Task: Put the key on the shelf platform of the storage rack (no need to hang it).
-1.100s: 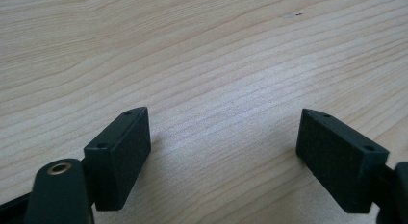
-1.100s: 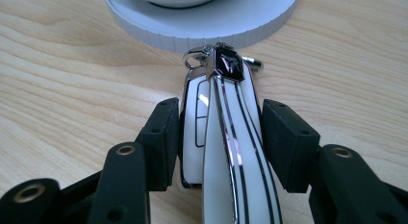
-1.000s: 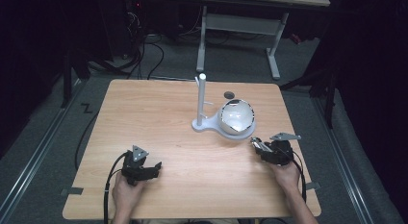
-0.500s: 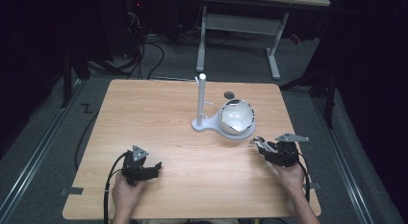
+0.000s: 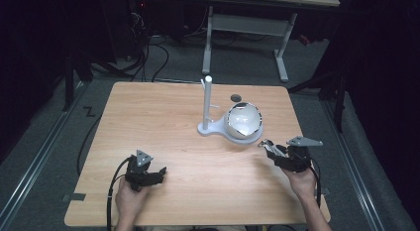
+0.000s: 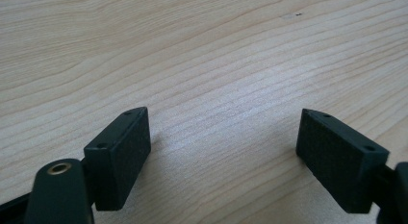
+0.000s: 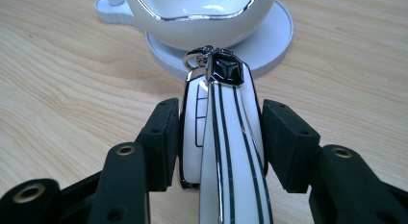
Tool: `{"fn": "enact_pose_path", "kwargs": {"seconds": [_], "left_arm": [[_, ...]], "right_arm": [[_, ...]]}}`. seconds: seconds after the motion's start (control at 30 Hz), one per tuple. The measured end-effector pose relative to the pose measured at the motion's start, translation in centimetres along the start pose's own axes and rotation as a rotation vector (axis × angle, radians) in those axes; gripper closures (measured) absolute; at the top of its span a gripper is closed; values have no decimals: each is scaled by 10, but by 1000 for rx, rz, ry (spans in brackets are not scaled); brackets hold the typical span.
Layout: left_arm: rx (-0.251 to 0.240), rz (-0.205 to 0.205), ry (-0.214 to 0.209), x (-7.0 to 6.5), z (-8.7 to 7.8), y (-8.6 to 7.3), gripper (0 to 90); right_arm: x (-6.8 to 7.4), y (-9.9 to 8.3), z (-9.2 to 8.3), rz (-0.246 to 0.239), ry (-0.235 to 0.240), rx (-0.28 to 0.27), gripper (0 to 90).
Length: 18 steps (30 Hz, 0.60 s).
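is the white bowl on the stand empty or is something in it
Empty as far as shows: the glossy white silver-rimmed bowl on the white stand shows bare white inside; the right gripper holds the white black-striped key fob short of it.

Bare wooden table (image 5: 163, 122) lies open around the left gripper (image 5: 148, 175). Ahead of the right gripper (image 5: 270, 147), the white bowl (image 5: 243, 120) on its stand (image 5: 210, 127), with an upright post (image 5: 207, 99), blocks the way.

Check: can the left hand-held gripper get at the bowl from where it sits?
Probably yes. The left hand-held gripper is open and empty, with bare table between it and the bowl. The stand post rises at the bowl's left, so a front approach looks freer.
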<state>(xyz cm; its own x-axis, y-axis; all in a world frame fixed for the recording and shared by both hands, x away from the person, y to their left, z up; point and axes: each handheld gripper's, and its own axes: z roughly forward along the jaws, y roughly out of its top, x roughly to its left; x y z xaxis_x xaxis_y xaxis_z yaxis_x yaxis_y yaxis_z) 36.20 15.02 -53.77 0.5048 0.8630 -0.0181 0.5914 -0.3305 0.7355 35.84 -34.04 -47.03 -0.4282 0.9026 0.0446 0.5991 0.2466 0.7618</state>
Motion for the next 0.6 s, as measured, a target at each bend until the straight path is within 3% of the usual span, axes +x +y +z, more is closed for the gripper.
{"fn": "enact_pose_path", "kwargs": {"seconds": [0.3,0.4,0.53,0.6], "left_arm": [[0,1,0,0,0,0,199],[0,1,0,0,0,0,199],[0,1,0,0,0,0,198],[0,0,0,0,0,0,199]], "right_arm": [[0,7,-10,14,33,-22,501],[5,11,-13,32,71,-28,501],[10,16,-17,15,82,-37,500],[13,21,-20,16,111,-54,501]]}}
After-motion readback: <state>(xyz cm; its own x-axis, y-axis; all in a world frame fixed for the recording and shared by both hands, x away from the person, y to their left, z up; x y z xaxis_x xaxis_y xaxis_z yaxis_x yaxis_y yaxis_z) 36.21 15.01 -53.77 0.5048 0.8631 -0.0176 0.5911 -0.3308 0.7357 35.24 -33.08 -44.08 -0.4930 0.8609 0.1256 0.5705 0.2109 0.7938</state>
